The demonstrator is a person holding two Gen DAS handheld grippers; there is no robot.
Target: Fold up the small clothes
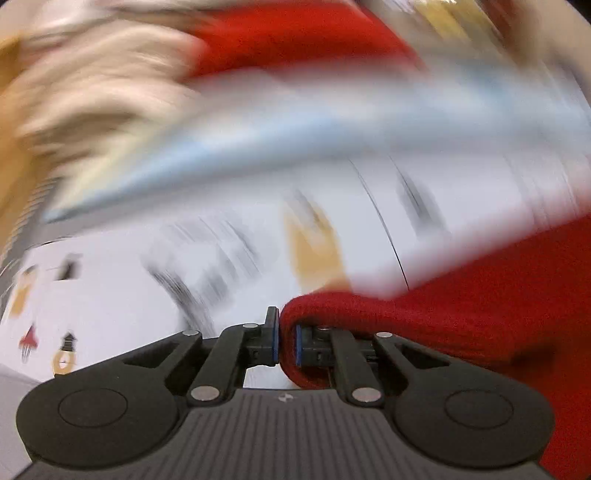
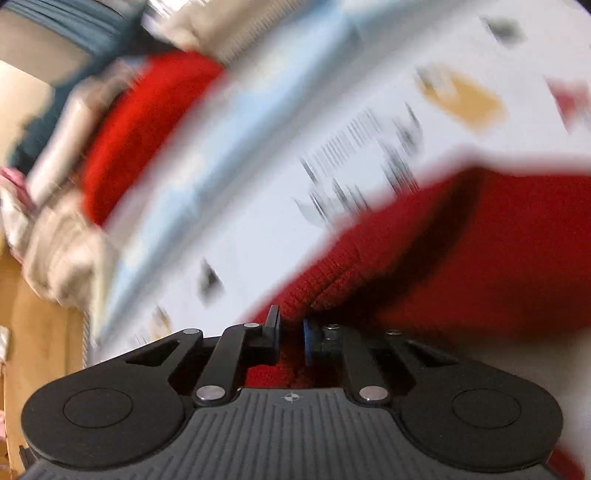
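Left wrist view: red knit garment (image 1: 443, 325) is pinched by the closed left gripper (image 1: 286, 341); right gripper (image 2: 291, 341) likewise clamped on it; a thin bite may slip under pull, dropping cloth onto the printed white sheet (image 1: 229, 280).

Open, flat room on the white printed sheet with small yellow, red and black drawings (image 1: 122, 295) ahead and left of the left black two-finger gripper (image 1: 286, 341); blocked on its right by the red ribbed knit garment (image 1: 461, 321), pinched between the blue pads and draped over the right finger; farther ahead, barred by a blurred pale blue and white band (image 1: 295, 136), a heap of cream cloth (image 1: 92, 99) and more red cloth beyond; same in the right wrist view: right black two-finger gripper (image 2: 291, 339) clamped on the red garment (image 2: 461, 251), which fills the right side; clear printed sheet (image 2: 258, 229) up the middle; piled cream cloth (image 2: 59, 251) and dark teal fabric (image 2: 74, 29) closing off the left; too blurred to judge gaps between the piles.
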